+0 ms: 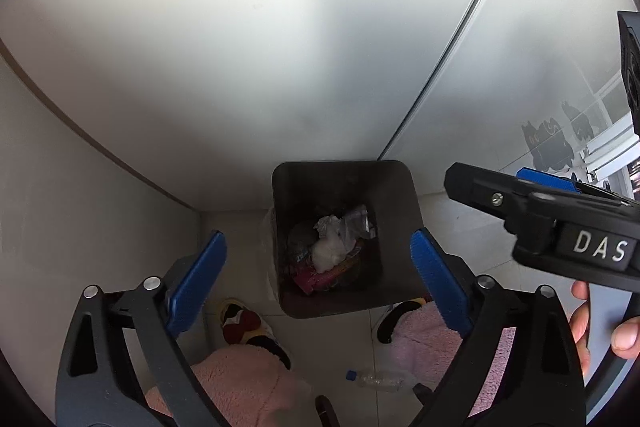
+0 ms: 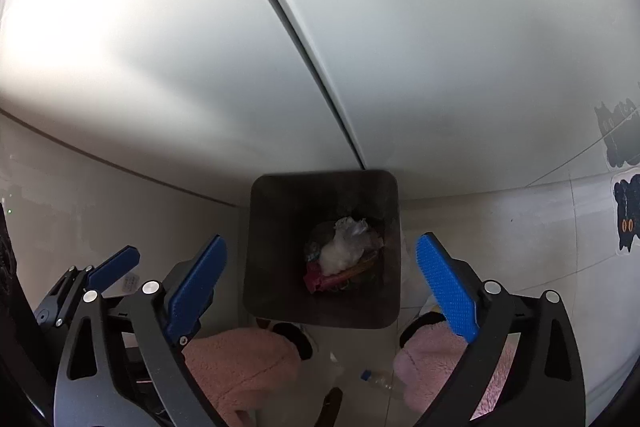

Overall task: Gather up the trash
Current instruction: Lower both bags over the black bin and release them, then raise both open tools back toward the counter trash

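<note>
A dark square bin (image 1: 304, 195) stands on the pale floor in a corner. At its bottom lies trash (image 1: 332, 251): crumpled white paper, clear plastic and red wrappers. My left gripper (image 1: 318, 239) hangs open above the bin with nothing between its blue pads. In the right wrist view the same bin (image 2: 272, 211) and trash (image 2: 340, 255) lie below my right gripper (image 2: 320, 242), which is also open with nothing in it. The right gripper (image 1: 486, 175) shows from the side at the right of the left wrist view, held by a hand (image 1: 600, 327).
A clear plastic bottle (image 1: 376, 379) with a blue cap lies on the floor between the person's pink fleece legs (image 1: 240, 379) and slippers (image 1: 248, 323). White walls and a door panel (image 1: 500, 67) close in behind the bin. Black cat stickers (image 1: 544, 139) sit low at the right.
</note>
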`<state>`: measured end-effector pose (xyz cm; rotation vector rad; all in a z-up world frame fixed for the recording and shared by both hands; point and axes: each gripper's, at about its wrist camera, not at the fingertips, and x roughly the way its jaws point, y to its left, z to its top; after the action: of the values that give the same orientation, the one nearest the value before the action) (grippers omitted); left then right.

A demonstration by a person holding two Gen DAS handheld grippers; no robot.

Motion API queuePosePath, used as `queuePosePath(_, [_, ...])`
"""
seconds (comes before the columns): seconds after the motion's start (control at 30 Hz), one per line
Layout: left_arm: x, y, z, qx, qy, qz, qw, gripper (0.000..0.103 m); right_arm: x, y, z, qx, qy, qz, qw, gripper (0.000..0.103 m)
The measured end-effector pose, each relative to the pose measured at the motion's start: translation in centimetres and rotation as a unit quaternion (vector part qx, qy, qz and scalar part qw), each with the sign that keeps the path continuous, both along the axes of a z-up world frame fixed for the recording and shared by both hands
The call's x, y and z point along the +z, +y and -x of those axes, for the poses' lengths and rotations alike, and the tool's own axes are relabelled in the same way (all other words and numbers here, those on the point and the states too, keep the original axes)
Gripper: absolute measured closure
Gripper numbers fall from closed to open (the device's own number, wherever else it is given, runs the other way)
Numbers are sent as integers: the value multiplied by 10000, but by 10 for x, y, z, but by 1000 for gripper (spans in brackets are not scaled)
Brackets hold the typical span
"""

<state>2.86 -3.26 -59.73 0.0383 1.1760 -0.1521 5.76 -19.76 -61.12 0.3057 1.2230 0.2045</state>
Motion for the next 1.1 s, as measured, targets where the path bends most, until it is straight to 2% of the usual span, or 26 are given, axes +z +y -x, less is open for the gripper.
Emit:
queuePosePath(0.4, [72,-2,34,-70,-757,-41,9971,9,68,-28,32,-249,-602,-210,9977,3])
queuePosePath(0.73, [152,8,62,46,-1491,109,9887,9,158,-62,75,-424,-1504,-372,9870,3])
queuePosePath(0.9, [197,16,62,105,-1800,128,9835,8,207,-67,82,-363,-2006,-339,9784,3])
queuePosePath(1.1, [249,27,45,118,-2080,233,9778,8,252,-69,68,-293,-2431,-275,9692,3])
